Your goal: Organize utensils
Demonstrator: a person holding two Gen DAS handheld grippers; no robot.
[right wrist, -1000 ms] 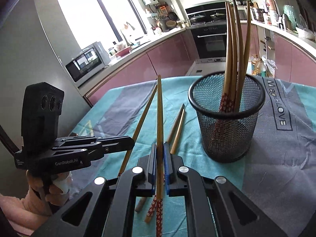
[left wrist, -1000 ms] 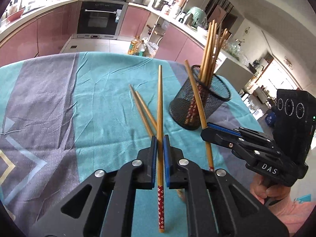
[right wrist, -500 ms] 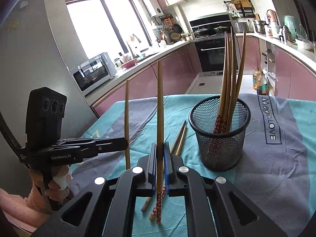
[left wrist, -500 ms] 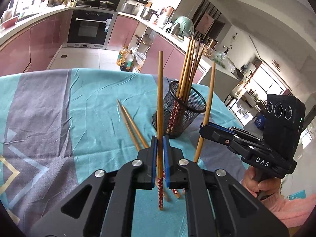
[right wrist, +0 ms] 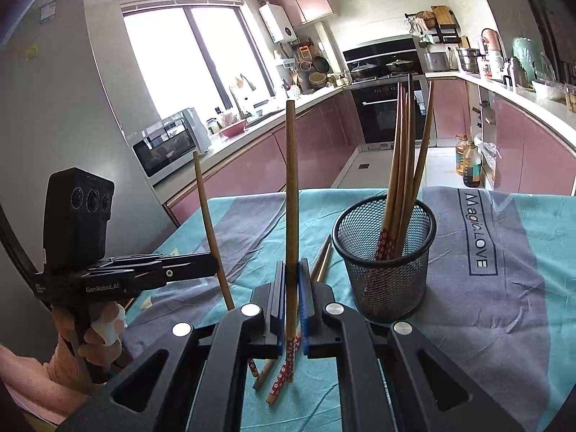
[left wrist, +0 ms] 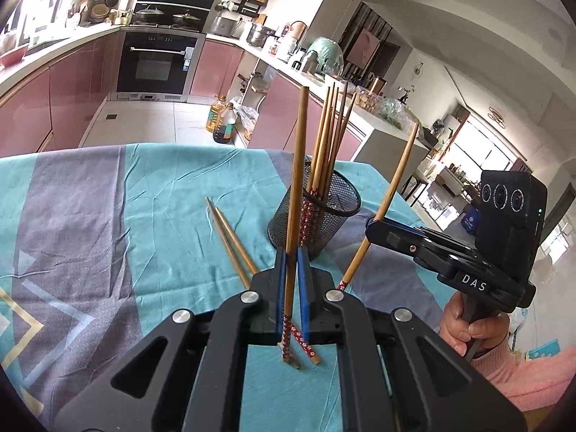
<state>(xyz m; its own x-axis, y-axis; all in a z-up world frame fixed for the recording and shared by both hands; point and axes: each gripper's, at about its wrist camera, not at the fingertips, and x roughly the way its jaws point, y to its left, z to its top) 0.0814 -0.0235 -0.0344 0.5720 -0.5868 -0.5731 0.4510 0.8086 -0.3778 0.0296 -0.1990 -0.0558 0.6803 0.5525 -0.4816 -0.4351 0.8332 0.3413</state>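
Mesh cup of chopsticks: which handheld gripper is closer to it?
Right, it seems. The right gripper has the mesh cup close ahead on its right; the left gripper sits farther off, on the right gripper's other side.

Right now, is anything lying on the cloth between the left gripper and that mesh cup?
Yes. In the left wrist view, two loose chopsticks lie on the cloth between the left gripper and the mesh cup, slightly leftward.

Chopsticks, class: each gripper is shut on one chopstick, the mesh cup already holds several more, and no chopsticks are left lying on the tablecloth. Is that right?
Not quite. Two chopsticks lie on the tablecloth beside the mesh cup, as the left wrist view shows. The rest stands: the left gripper and right gripper each clamp one chopstick, and the cup holds several.
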